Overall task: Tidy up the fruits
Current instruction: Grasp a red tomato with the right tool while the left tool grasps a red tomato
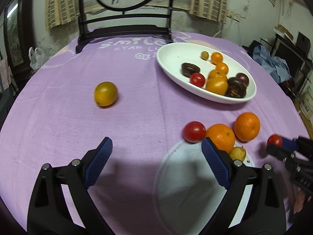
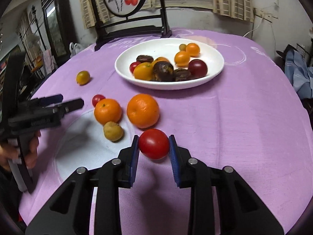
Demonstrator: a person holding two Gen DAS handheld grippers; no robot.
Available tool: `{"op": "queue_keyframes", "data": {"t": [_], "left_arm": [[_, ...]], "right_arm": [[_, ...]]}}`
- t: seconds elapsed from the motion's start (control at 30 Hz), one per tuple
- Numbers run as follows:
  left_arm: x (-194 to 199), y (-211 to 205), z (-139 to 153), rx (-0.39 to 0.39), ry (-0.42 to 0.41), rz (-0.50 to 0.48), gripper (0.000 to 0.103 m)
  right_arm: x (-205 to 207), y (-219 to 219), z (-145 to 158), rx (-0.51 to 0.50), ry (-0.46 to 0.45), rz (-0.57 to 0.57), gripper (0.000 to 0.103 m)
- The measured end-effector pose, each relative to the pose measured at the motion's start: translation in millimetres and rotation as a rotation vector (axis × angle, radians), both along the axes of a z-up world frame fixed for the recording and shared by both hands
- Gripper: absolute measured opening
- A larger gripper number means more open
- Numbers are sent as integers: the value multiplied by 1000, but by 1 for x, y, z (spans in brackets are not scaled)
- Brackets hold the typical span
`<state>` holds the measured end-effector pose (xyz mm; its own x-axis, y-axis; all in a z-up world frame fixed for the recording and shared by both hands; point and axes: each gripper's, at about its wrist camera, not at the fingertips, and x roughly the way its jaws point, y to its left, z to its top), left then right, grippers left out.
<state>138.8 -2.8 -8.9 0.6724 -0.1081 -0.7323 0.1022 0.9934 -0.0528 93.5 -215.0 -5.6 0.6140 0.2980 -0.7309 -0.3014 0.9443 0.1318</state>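
The right gripper (image 2: 154,146) was clamped on a red tomato (image 2: 154,144), held just above the purple tablecloth (image 2: 234,127); the left gripper (image 1: 156,156) stood with its jaws wide apart, gripping nothing, above a pale flat plate (image 1: 195,186). That near plate carried one small yellowish fruit (image 2: 113,131), and one orange (image 2: 107,111) sat at its far rim. A second orange (image 2: 142,110) lay just beside it on the cloth, and one small red tomato (image 2: 98,99) lay behind the first. Farther left, one yellow-orange fruit (image 1: 105,93) lay alone, well apart. Beyond, a white oval dish (image 2: 215,58) held a mixed pile of orange, red and dark brown fruits. Behind it stood a dark wooden screen stand (image 1: 125,31).
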Motion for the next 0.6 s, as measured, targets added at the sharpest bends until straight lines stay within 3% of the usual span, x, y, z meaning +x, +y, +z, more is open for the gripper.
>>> {"op": "queue_keyframes", "data": {"t": [0.1, 0.3, 0.6], "left_arm": [[0, -6, -5, 50, -10, -12, 94], [11, -19, -25, 86, 90, -93, 88], [38, -28, -23, 74, 74, -112, 79]], "right_arm": [[-1, 2, -1, -11, -3, 16, 30], [-4, 2, 3, 14, -9, 26, 30], [-4, 2, 4, 38, 4, 44, 30]]}}
